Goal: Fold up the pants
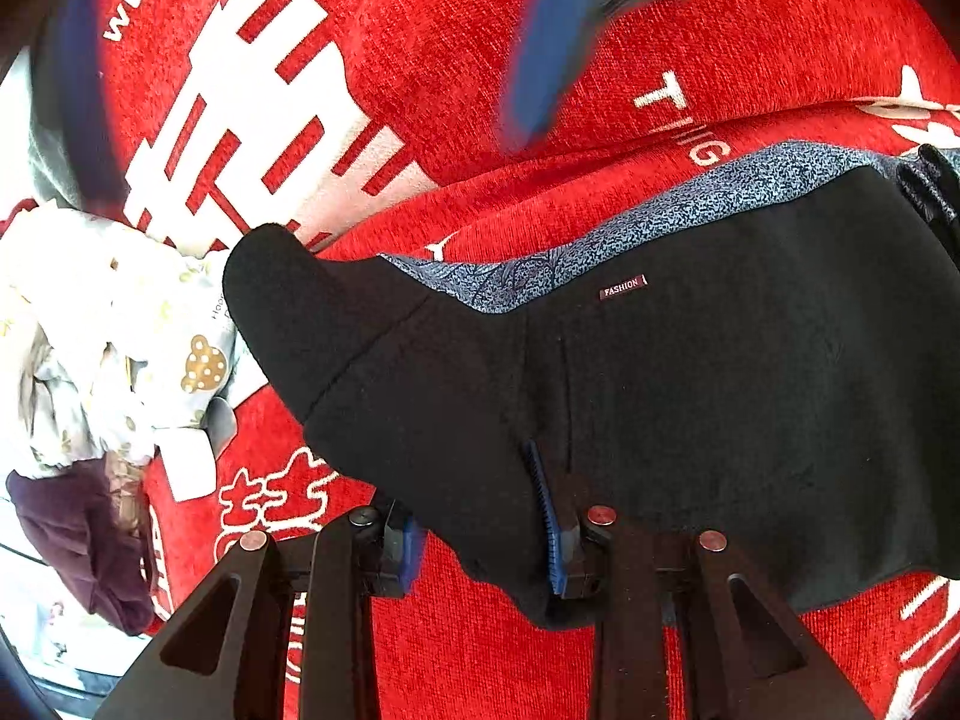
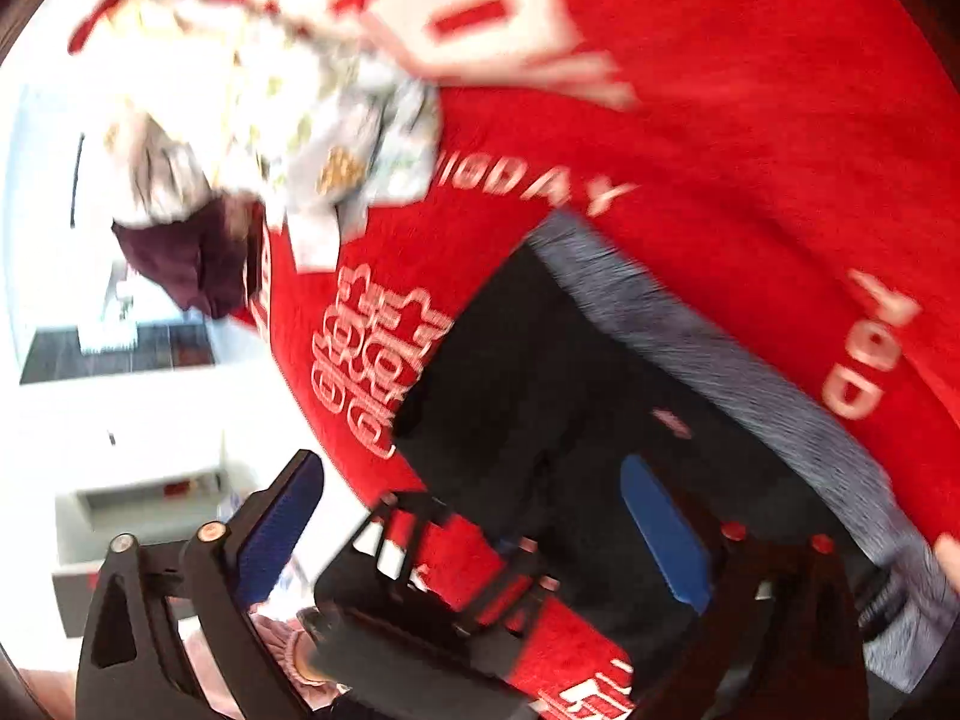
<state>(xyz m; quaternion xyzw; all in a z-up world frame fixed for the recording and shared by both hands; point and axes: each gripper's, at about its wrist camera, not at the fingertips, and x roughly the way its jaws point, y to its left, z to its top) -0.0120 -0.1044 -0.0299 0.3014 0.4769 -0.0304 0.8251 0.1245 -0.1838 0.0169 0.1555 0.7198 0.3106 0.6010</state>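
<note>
Black pants [image 1: 690,396] with a blue patterned inner waistband and a small "FASHION" label lie folded on the red cloth [image 1: 720,48]. My left gripper [image 1: 480,534] has its blue-padded jaws around the near edge of the pants, with cloth between them. My right gripper [image 2: 480,516] is open and empty, held above the pants [image 2: 540,372]; it shows blurred at the top of the left wrist view [image 1: 558,42]. In the right wrist view the left gripper [image 2: 444,594] shows from above at the pants' edge.
A heap of pale patterned clothes [image 1: 108,324] and a dark maroon garment [image 1: 78,546] lie at the left edge of the red cloth. The cloth carries large white characters. White furniture [image 2: 120,438] stands beyond the bed edge.
</note>
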